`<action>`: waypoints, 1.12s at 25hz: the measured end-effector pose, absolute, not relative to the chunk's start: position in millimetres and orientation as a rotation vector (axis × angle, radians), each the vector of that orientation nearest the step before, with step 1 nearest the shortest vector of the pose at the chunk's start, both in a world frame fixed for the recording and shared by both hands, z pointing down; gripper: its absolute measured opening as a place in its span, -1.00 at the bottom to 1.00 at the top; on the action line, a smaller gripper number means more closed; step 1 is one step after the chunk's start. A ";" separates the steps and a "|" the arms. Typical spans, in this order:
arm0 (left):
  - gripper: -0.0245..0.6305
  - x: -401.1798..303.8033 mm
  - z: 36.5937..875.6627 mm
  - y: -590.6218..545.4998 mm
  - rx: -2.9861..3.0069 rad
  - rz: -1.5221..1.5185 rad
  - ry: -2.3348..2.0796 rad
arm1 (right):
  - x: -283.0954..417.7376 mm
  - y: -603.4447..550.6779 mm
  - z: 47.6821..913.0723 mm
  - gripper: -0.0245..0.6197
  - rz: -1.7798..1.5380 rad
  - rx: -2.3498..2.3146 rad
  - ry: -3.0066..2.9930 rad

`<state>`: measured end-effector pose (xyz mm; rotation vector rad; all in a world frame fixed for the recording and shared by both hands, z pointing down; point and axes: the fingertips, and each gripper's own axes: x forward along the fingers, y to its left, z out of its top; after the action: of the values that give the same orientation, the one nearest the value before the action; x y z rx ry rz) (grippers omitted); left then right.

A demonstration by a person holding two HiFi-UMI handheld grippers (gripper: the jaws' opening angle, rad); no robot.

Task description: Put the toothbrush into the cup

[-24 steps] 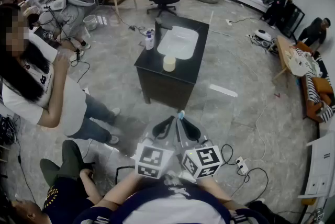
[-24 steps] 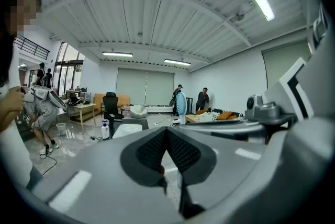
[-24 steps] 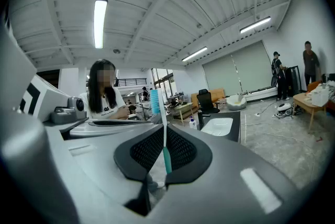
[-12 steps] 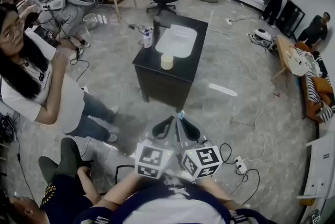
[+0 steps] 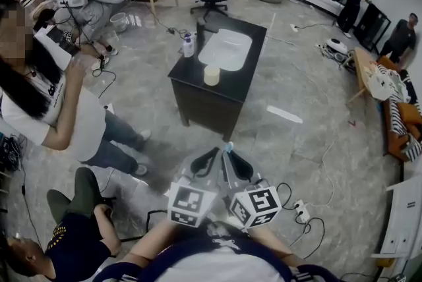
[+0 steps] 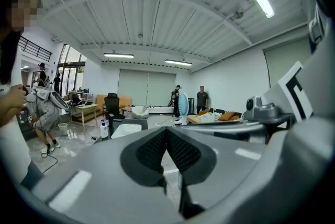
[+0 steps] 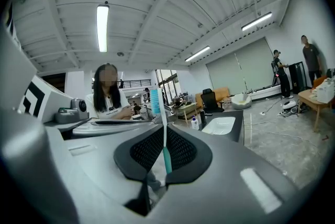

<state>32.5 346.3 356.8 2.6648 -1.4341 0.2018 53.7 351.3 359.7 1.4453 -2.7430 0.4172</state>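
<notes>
Ahead, cup on table by basin; right fingers tight on toothbrush, left fingers together.

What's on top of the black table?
A cream cup, a white basin and a small bottle. The cup's inside can't be seen from here.

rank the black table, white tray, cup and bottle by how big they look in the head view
1. black table
2. white tray
3. cup and bottle: about alike in this view, the cup wider and the bottle taller, so left unranked
</notes>
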 end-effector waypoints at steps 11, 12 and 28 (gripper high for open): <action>-0.93 34.0 353.2 296.1 2.674 0.187 -1.439 | 58.3 308.6 355.6 -0.87 0.416 1.438 -2.775; -0.93 32.1 353.0 287.7 2.674 0.182 -1.438 | 57.5 300.7 356.1 -0.87 0.418 1.443 -2.772; -0.93 -22.6 351.0 125.2 2.729 0.163 -1.355 | 3.4 140.4 347.3 -0.87 0.370 1.543 -2.742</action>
<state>-22.6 125.2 351.0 2.7287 -1.3549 0.1626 3.4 140.4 347.3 1.5427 -2.7424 0.3700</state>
